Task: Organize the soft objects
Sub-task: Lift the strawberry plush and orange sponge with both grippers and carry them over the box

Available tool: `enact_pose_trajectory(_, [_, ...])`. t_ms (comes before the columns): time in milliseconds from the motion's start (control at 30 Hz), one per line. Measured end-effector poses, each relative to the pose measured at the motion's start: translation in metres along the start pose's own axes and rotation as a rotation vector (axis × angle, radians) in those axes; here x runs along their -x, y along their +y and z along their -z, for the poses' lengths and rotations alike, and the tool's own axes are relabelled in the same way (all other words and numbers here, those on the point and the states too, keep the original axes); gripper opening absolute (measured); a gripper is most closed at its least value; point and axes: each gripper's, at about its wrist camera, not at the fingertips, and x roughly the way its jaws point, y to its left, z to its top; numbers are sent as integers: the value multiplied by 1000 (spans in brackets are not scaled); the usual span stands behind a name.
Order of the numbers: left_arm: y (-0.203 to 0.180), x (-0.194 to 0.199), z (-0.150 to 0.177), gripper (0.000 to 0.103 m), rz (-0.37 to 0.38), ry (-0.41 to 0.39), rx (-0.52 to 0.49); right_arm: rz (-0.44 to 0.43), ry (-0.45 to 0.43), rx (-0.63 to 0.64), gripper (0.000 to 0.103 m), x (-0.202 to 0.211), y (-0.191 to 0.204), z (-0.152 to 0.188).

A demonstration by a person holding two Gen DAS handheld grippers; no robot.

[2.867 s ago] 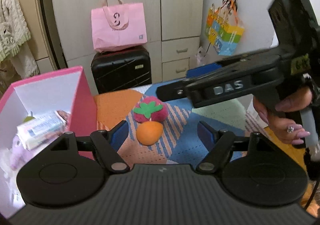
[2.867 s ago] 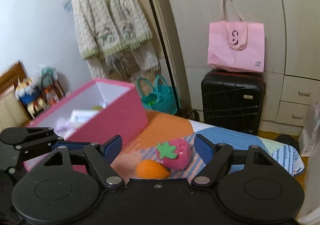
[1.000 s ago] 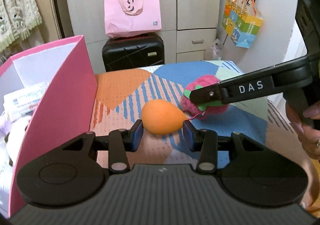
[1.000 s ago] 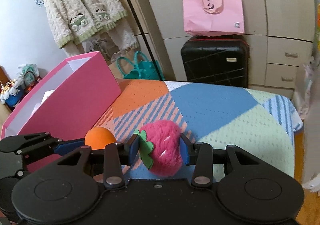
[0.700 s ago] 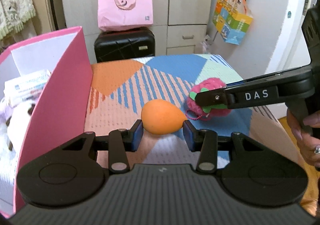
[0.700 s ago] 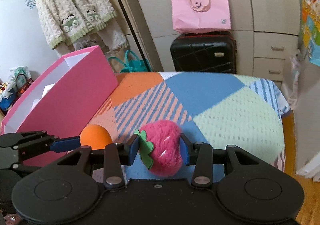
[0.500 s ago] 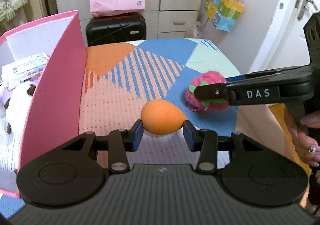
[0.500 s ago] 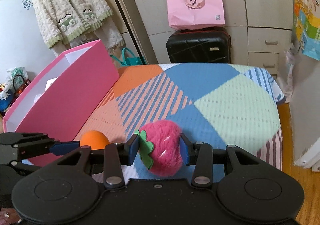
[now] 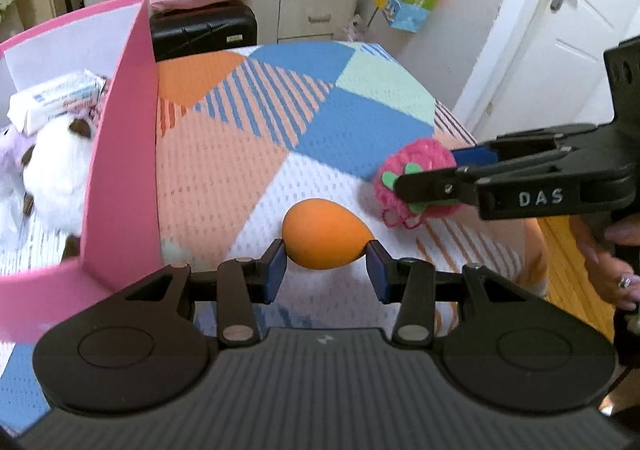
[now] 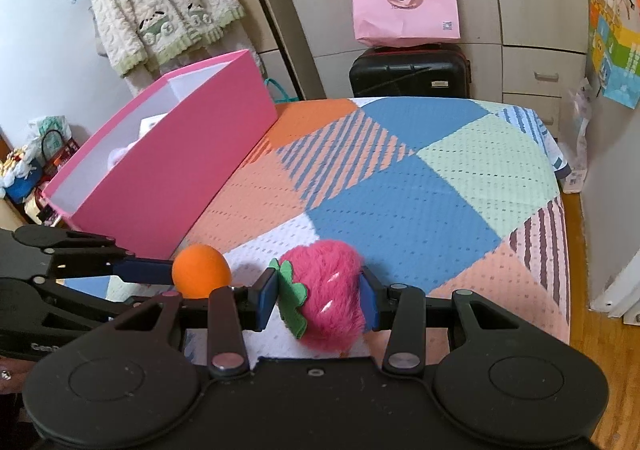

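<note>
I have 2 toys clamped: left gripper (image 9: 326,264) holds the orange egg (image 9: 325,234), right gripper (image 10: 318,296) the pink strawberry (image 10: 324,300). The pink box (image 10: 168,165) at 10 o'clock holds plush already; both drops remain.

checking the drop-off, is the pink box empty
No, the left wrist view shows a white plush and a wrapped packet already lying inside the pink box.

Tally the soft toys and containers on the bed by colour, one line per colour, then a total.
Orange: 1, the egg-shaped toy in the left gripper.
Pink: 2, the fuzzy strawberry in the right gripper and the box.
White: 1, the plush toy inside the box.
Total: 4.
</note>
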Motion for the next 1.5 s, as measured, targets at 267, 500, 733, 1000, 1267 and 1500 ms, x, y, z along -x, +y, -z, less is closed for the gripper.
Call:
enact_pose_trajectory(267, [15, 43, 19, 42, 50, 0, 25, -53, 24, 52, 48, 20, 41, 3])
enact_pose_trajectory(500, [20, 98, 33, 42, 4, -73, -62, -128, 18, 118, 48, 34, 87, -10])
enact_pose_trajectory(733, [52, 137, 26, 43, -51, -171, -77, -169, -47, 182, 48, 38, 130, -34])
enact_pose_trajectory(1000, [105, 152, 1, 43, -79, -218, -27, -185, -101, 282, 48, 26, 170, -79])
enact_pose_trajectory(1267, [144, 146, -25, 45, -65, -265, 11, -230, -102, 285, 48, -11, 183, -121])
enact_pose_trajectory(1500, [176, 115, -44, 43, -115, -237, 61, -207, -60, 266, 48, -69, 182, -147])
